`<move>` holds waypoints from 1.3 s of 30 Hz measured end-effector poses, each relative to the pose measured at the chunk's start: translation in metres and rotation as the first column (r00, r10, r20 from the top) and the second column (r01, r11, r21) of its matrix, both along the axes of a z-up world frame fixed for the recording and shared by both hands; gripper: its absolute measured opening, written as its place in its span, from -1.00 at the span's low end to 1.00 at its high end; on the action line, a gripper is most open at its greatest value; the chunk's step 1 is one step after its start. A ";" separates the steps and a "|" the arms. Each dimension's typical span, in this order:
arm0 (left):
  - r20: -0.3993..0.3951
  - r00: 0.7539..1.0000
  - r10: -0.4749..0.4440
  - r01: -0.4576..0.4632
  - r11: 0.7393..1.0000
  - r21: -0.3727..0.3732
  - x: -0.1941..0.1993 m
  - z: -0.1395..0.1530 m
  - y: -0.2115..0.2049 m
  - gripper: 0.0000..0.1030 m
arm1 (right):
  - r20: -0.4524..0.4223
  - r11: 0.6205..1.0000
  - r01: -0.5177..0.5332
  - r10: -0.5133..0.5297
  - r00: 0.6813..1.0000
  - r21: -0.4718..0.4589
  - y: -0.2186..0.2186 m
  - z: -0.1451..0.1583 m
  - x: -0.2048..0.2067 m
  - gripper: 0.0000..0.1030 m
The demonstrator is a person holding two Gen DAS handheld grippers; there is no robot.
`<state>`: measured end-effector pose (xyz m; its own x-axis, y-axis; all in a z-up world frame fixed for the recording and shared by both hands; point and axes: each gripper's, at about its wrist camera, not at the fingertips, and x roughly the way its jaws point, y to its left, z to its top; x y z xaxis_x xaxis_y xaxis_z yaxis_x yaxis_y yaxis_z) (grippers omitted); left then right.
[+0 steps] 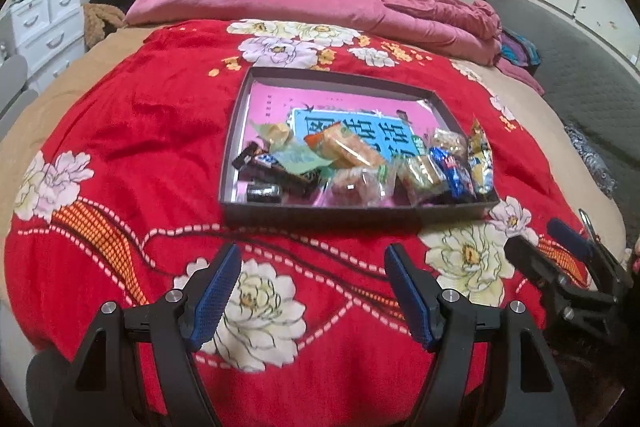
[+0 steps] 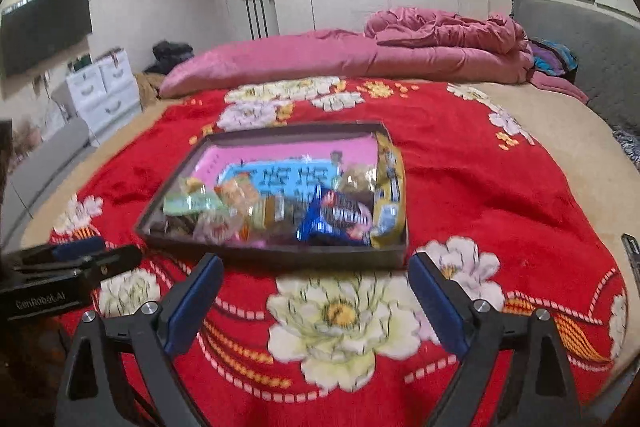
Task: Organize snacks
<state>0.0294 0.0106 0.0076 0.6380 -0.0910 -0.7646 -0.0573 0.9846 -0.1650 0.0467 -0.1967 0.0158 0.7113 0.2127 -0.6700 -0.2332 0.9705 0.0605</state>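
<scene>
Both my claws hang released over the red flowered blanket, nothing between the pads: my left gripper sits short of the near wall of the dark shallow tray, and my right gripper hovers just beside that same wall, a little further right. The snacks are all inside the tray, heaped along its near edge over a pink and blue printed sheet, while the far half lies bare. A tall yellow packet stands against the right wall, leaning on the rim. My worry is that one: if I nudge the tray or brush it while reaching for the blue wrapper beside it, I judge it could tip out onto the blanket. The heap is crowded and crinkly too, so my pads could pinch two wrappers at once, and the soft bedding lets the tray tilt under any push.
</scene>
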 end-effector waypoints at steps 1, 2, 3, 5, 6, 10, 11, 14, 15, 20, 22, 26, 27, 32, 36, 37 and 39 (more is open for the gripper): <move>-0.005 1.000 -0.001 0.001 1.000 0.000 -0.002 -0.001 -0.001 0.46 | -0.015 1.000 0.002 -0.002 1.000 -0.001 0.001 -0.002 -0.003 0.82; -0.007 1.000 -0.002 0.002 1.000 0.000 -0.004 -0.002 -0.003 0.46 | -0.026 1.000 0.001 -0.001 1.000 0.003 0.001 -0.003 -0.005 0.82; -0.010 1.000 -0.005 0.005 1.000 0.001 -0.006 -0.003 -0.004 0.46 | -0.031 1.000 0.002 -0.002 1.000 0.004 0.001 -0.005 -0.007 0.82; -0.014 1.000 -0.010 0.010 1.000 0.005 -0.008 -0.005 -0.006 0.46 | -0.032 1.000 0.003 -0.003 0.999 0.001 0.000 -0.005 -0.011 0.82; -0.018 1.000 -0.014 0.014 1.000 0.006 -0.009 -0.006 -0.007 0.46 | -0.030 1.000 0.000 0.000 1.000 0.002 0.000 -0.006 -0.013 0.82; -0.029 0.999 -0.021 0.021 1.000 0.005 -0.010 -0.007 -0.008 0.46 | -0.032 1.000 0.006 -0.006 0.999 0.007 -0.003 -0.008 -0.012 0.82; -0.030 0.999 -0.020 0.020 1.000 0.005 -0.010 -0.008 -0.008 0.46 | -0.037 1.000 0.010 -0.010 0.999 0.007 -0.003 -0.009 -0.011 0.82; -0.032 0.999 -0.016 0.016 1.000 0.004 -0.009 -0.008 -0.007 0.46 | -0.044 1.000 0.013 -0.013 0.999 0.003 -0.005 -0.011 -0.009 0.82; -0.034 0.999 -0.016 0.016 1.000 0.004 -0.009 -0.008 -0.007 0.46 | -0.043 1.000 0.013 -0.013 0.999 0.001 -0.005 -0.012 -0.008 0.82; -0.036 0.999 -0.023 0.024 1.000 0.009 -0.008 -0.009 -0.009 0.46 | -0.042 1.000 0.016 -0.016 0.999 0.003 -0.005 -0.013 -0.007 0.82; -0.033 0.999 -0.027 0.028 1.000 0.010 -0.008 -0.008 -0.010 0.46 | -0.045 1.000 0.018 -0.018 0.999 0.005 -0.005 -0.013 -0.006 0.82; -0.035 0.999 -0.028 0.029 1.000 0.009 -0.008 -0.008 -0.010 0.46 | -0.045 1.000 0.023 -0.023 0.999 0.007 -0.005 -0.013 -0.006 0.82; -0.037 0.999 -0.027 0.028 1.000 0.009 -0.009 -0.008 -0.010 0.46 | -0.043 1.000 0.023 -0.023 0.999 0.007 -0.006 -0.013 -0.006 0.82; -0.036 0.999 -0.023 0.024 1.000 0.012 -0.009 -0.007 -0.010 0.46 | -0.031 1.000 0.031 -0.031 0.999 0.006 -0.007 -0.011 -0.007 0.82; -0.032 0.999 -0.022 0.023 1.000 0.018 -0.010 -0.006 -0.009 0.46 | -0.012 0.999 0.041 -0.041 0.999 0.007 -0.010 -0.007 -0.008 0.82; -0.032 0.999 -0.021 0.022 1.000 0.017 -0.010 -0.006 -0.009 0.46 | -0.007 0.999 0.042 -0.042 0.999 0.008 -0.010 -0.007 -0.008 0.82; -0.031 0.999 -0.019 0.020 1.000 0.019 -0.011 -0.005 -0.009 0.46 | -0.005 0.999 0.043 -0.043 0.999 0.007 -0.011 -0.006 -0.008 0.82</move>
<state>0.0188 0.0019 0.0027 0.6123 -0.0882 -0.7857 -0.0427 0.9886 -0.1443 0.0388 -0.2072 0.0098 0.7166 0.1867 -0.6720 -0.1906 0.9792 0.0688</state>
